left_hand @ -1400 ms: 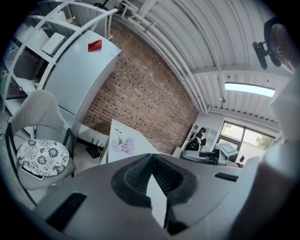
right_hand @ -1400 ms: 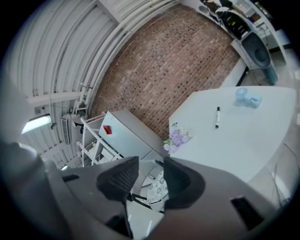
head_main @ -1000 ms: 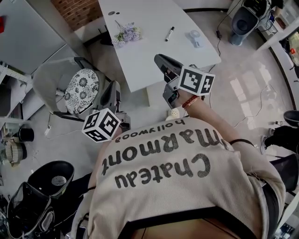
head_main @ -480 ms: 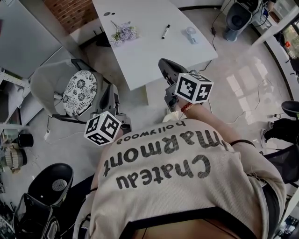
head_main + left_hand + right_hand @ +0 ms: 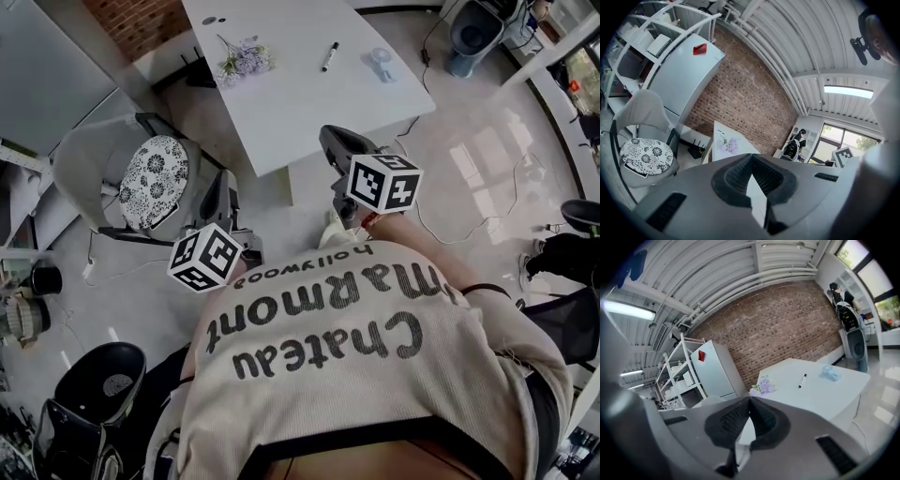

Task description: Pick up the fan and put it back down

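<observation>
Fan, small, rounded and pale blue, lies on the smooth white table near a black marker, well apart from us. Our left gripper and right gripper, grey with ribbed dark pads, are closed, tips together on nothing.

You're standing in an office-like studio or lab space, not a home. A bare brick wall closes the far side under a ribbed metal ceiling hung with tube lights. On the left stand open metal shelves and a tall white cabinet. A long white table carries a marker pen, an armchair sits to its left, and cables trail over the glossy floor on the right.
</observation>
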`<state>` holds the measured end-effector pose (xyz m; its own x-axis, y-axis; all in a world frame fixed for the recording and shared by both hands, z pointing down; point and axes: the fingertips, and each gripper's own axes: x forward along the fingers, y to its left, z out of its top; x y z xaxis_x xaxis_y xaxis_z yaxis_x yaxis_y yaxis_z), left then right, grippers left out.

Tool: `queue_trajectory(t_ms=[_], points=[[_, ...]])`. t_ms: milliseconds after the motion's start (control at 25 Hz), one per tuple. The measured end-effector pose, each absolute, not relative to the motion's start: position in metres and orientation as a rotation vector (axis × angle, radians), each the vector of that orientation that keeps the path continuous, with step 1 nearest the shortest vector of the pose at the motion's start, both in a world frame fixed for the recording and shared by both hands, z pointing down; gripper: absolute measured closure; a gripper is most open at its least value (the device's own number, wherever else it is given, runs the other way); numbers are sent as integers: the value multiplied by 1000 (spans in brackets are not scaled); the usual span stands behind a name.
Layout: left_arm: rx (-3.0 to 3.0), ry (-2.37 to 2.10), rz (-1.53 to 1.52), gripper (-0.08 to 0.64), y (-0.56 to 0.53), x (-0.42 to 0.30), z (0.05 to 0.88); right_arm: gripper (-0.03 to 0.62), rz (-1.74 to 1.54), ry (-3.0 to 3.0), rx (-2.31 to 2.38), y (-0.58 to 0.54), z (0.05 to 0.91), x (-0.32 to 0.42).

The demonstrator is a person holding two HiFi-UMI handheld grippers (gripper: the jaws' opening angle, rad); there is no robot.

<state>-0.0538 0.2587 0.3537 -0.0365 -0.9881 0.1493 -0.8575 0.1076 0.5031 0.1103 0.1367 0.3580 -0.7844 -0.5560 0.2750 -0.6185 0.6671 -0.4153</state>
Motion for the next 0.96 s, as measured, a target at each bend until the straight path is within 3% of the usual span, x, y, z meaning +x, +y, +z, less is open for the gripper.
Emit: queue_trajectory(t_ms=[960], points=[[1797,-1904,-362,560,241,-45,360,589,782,-2644,1030,113,380,132]])
